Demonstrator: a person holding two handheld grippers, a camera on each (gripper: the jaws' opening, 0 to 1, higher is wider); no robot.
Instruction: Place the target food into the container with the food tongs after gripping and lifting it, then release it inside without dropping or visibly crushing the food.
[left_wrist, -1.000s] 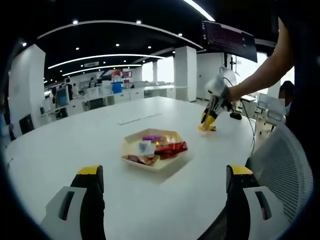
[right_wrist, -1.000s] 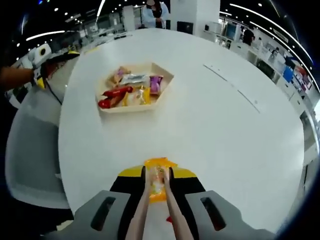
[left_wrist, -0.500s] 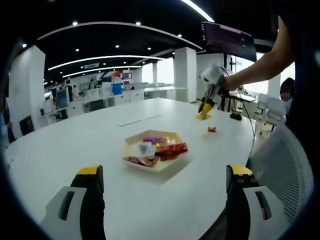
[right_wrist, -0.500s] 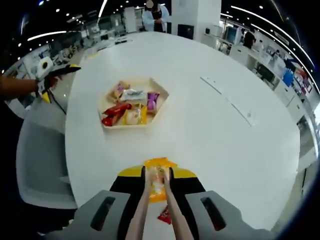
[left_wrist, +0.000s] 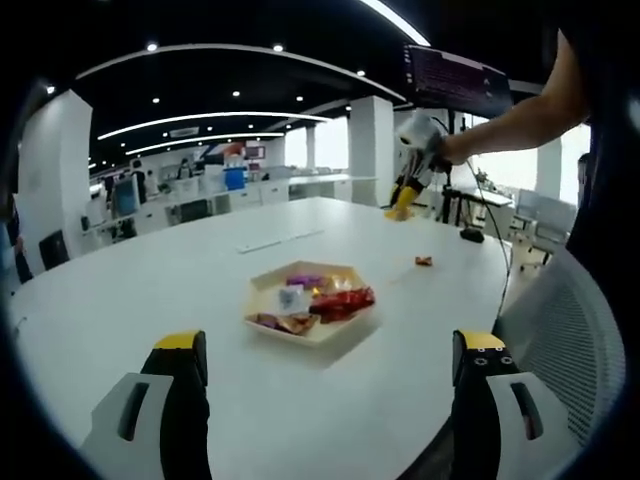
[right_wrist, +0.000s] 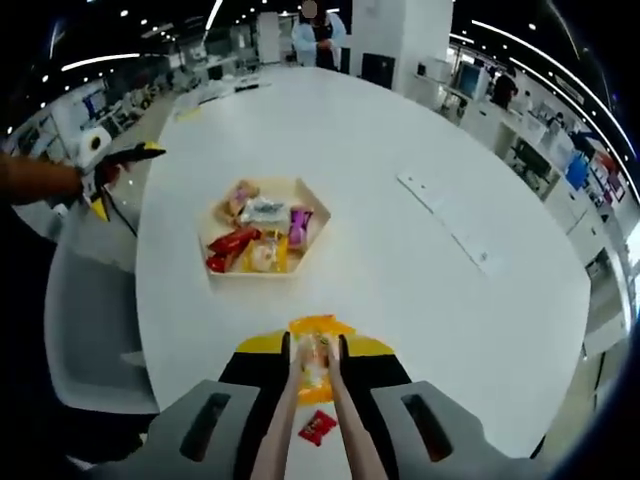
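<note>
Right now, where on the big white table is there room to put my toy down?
Lots of room. The table is bare between the tray and the far edge, and on the side toward the long flat strip. The tray itself is crowded with snack packets. Nearer the right gripper, which holds a yellow packet, a small red packet lies on the table.
</note>
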